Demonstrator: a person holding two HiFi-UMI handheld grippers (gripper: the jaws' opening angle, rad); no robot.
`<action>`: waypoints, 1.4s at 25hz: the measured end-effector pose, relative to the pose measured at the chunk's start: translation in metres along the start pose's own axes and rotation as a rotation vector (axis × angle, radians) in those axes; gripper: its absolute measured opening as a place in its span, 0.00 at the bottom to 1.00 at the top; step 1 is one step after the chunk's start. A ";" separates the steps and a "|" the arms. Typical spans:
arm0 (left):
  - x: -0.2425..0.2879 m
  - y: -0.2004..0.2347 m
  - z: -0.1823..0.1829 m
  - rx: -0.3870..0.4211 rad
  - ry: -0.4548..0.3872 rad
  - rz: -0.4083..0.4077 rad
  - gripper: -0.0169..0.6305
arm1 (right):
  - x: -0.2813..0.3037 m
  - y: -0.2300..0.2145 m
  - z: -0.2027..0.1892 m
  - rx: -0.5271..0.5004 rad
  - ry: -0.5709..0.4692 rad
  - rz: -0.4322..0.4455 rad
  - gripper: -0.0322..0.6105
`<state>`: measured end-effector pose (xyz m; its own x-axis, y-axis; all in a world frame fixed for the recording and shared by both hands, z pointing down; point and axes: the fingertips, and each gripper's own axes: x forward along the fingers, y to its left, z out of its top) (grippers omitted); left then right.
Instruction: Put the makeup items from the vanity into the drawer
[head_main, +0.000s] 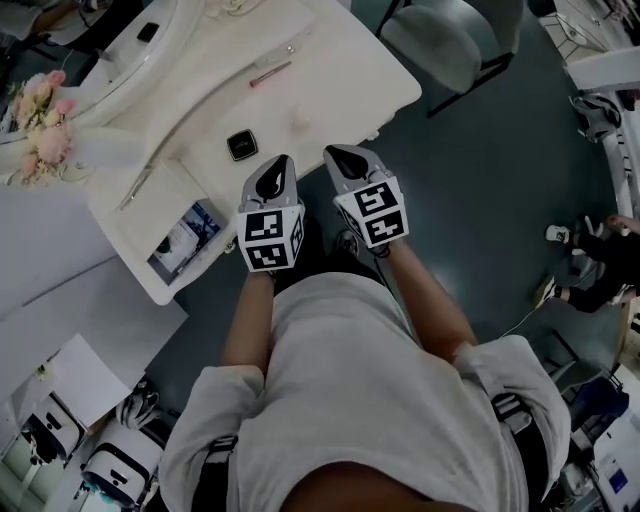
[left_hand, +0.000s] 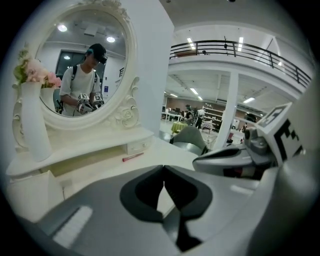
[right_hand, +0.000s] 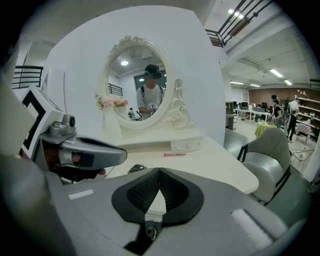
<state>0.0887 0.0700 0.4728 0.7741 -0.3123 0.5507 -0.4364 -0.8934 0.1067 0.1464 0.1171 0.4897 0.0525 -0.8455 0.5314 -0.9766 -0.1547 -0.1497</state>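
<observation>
Overall scene: a person in a light grey T-shirt stood before a cream-white vanity table, with one gripper in each hand.
Left gripper: its two dark jaws were pressed together at the tips, and nothing was between them. It hovered over the front edge of the vanity table, just beside the right gripper.
Right gripper: its jaws were also closed tip to tip and empty. It was above the same front edge.
Black square compact: it lay flat on the tabletop, near the tips of the left gripper, and neither gripper touched it.
Slim pink-red makeup stick: it lay farther back on the tabletop, well apart from both grippers.
White drawer: it stood pulled open at the person's left side, with a flat blue-and-white item inside.
Oval mirror with carved white frame: it stood upright at the back and reflected the person.
Tall white vase with pink flowers: it stood to the left of the mirror.
Grey padded chair: it stood on the dark floor beside the far end of the vanity table.
</observation>
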 end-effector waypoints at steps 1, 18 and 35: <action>0.002 0.006 -0.003 -0.007 0.009 0.001 0.03 | 0.008 0.000 0.000 0.000 0.010 0.002 0.05; 0.024 0.074 -0.033 -0.112 0.061 0.018 0.03 | 0.108 -0.012 -0.030 -0.075 0.216 -0.045 0.32; 0.022 0.110 -0.044 -0.165 0.069 0.059 0.03 | 0.159 -0.023 -0.063 -0.113 0.339 -0.104 0.48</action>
<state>0.0380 -0.0207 0.5332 0.7143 -0.3346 0.6146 -0.5535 -0.8076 0.2036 0.1641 0.0188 0.6303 0.0989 -0.6084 0.7875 -0.9876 -0.1571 0.0026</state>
